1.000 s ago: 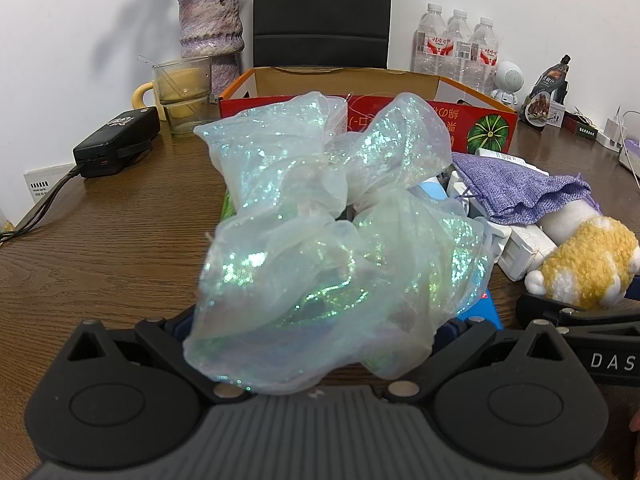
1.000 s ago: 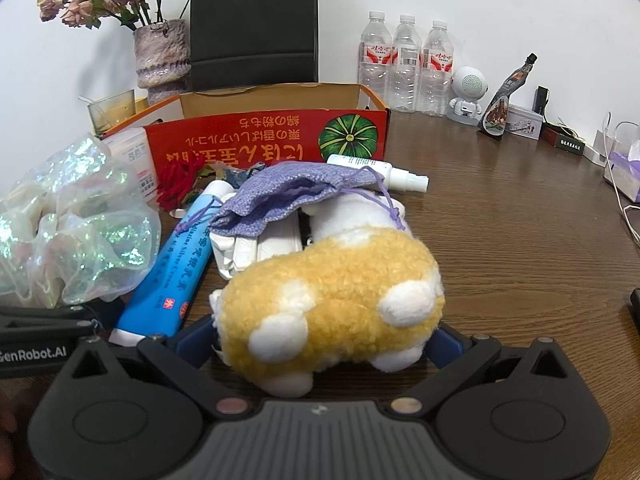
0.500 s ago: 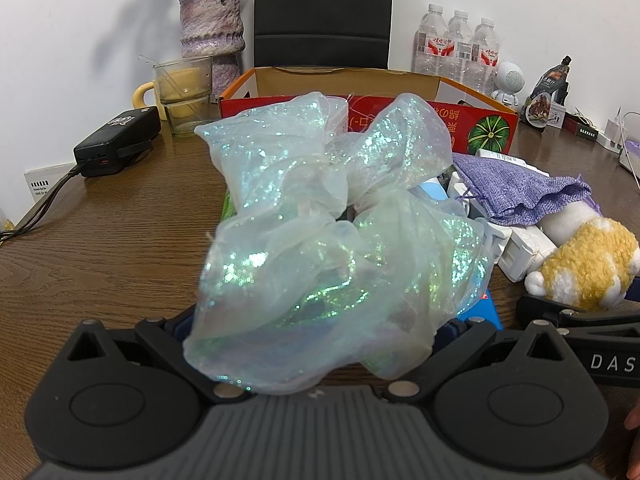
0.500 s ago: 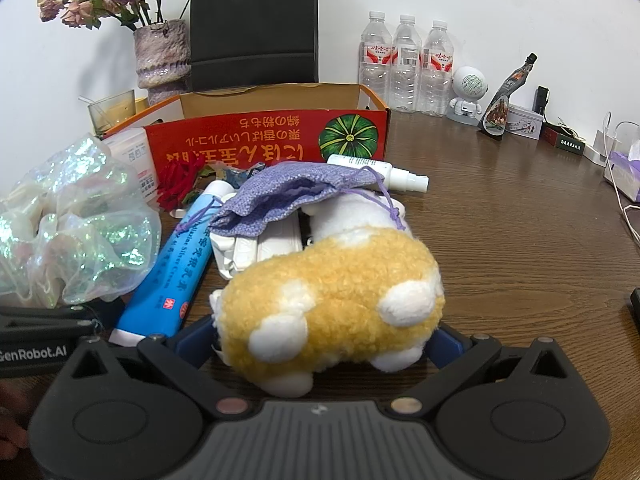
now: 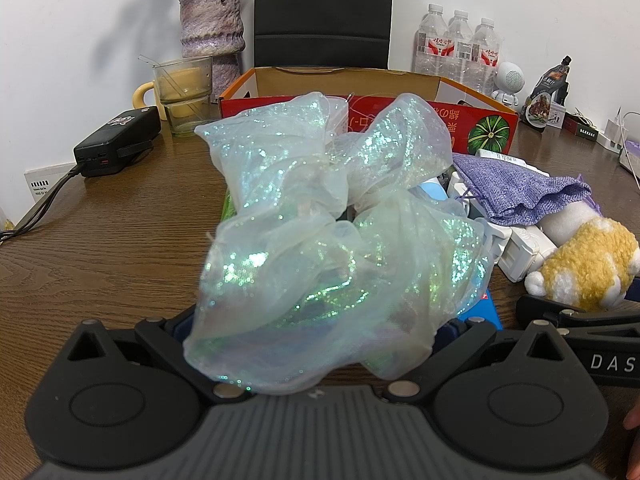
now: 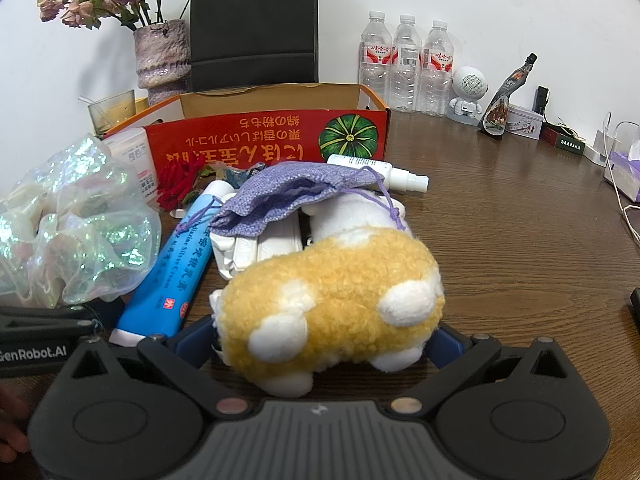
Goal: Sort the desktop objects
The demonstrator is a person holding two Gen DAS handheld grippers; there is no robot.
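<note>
- The wooden worktop (image 6: 520, 248) fills the lower half of both views, with a red cardboard box (image 6: 268, 140) standing open at centre, above the clutter.
- The iridescent gauze bundle (image 5: 332, 236) takes up the middle of the left wrist view. The left claw (image 5: 316, 332) is closed around its lower part, with the fabric bulging up and over the fingers, so the tips are hidden. In the right wrist view the same bundle sits at the left edge.
- The yellow-and-white plush toy (image 6: 332, 300) lies at lower centre of the right wrist view. The right claw (image 6: 324, 340) has a blue finger on each side of it, pressed against its flanks, gripping it at a middling width. The toy rests on the worktop.
- A purple drawstring pouch (image 6: 296, 196) lies draped over white items just above the toy.
- A blue tube (image 6: 176, 264) lies diagonally between the gauze and the toy.
- A white spray bottle (image 6: 380, 172) lies right of the pouch, below the box.
- Both claws sit low and level, side by side, pointing toward the box; a fingertip (image 5: 632, 420) shows at the lower right edge of the left wrist view.
</note>
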